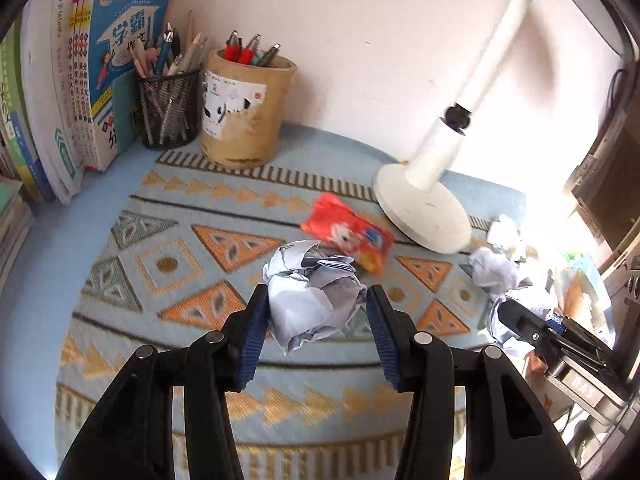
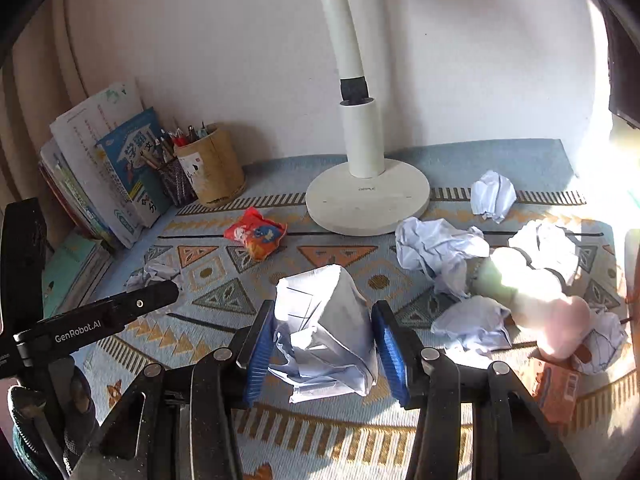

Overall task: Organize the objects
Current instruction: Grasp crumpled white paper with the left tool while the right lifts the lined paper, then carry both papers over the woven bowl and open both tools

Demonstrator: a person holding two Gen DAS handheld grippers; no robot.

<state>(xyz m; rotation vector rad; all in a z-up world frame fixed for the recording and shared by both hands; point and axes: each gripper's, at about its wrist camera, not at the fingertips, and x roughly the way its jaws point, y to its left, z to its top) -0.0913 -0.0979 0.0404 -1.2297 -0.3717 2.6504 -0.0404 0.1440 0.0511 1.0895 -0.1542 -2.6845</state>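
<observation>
Left gripper (image 1: 316,312) jaws pinching a paper wad (image 1: 312,296) just off the tabletop (image 1: 120,184); right gripper (image 2: 324,344) jaws pinching another wad (image 2: 326,328). Early stage: snack packet (image 2: 256,236) and loose wads (image 2: 440,248) by the lamp (image 2: 368,196) left to clear.

Red snack packet (image 1: 347,237) — white lamp (image 1: 424,200).

Crumpled paper ball (image 1: 316,296); woven cloth mat (image 1: 180,264); glossy snack wrapper (image 1: 348,236).
</observation>
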